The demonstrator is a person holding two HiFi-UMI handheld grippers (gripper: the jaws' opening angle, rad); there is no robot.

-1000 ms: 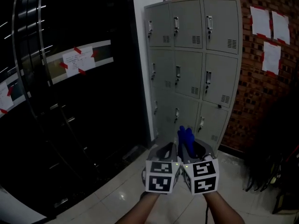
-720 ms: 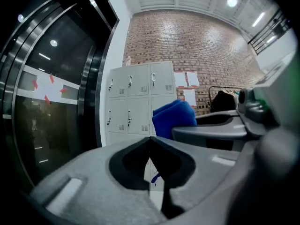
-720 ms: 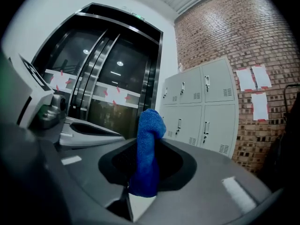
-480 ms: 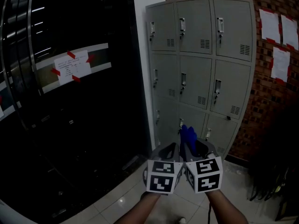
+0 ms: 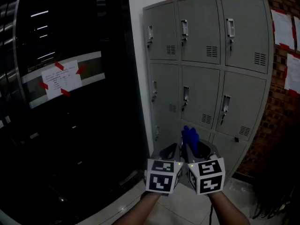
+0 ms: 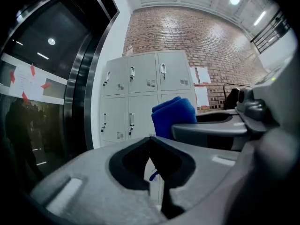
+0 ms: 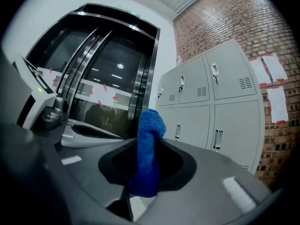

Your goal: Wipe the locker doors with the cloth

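A grey locker bank [image 5: 206,69] with a grid of doors stands ahead against a brick wall, also seen as the lockers [image 6: 140,95] and lockers [image 7: 211,111] in the gripper views. A folded blue cloth [image 5: 189,137] sticks up from my right gripper [image 5: 193,150], which is shut on it; the cloth [image 7: 146,151] hangs between its jaws. My left gripper [image 5: 168,153] is held beside the right one, shut with nothing in it, and from it the cloth [image 6: 173,117] shows to the right. Both grippers are short of the lockers, not touching them.
A dark glass wall with metal frames [image 5: 70,102] fills the left, with a taped paper notice [image 5: 58,78]. A white pillar [image 5: 138,55] borders the lockers. Papers [image 5: 287,46] hang on the brick wall at right. Glossy floor tiles [image 5: 126,205] lie below.
The view has closed in on the lockers, which now look larger and sit higher. Both grippers stay side by side with the cloth still held in the right one.
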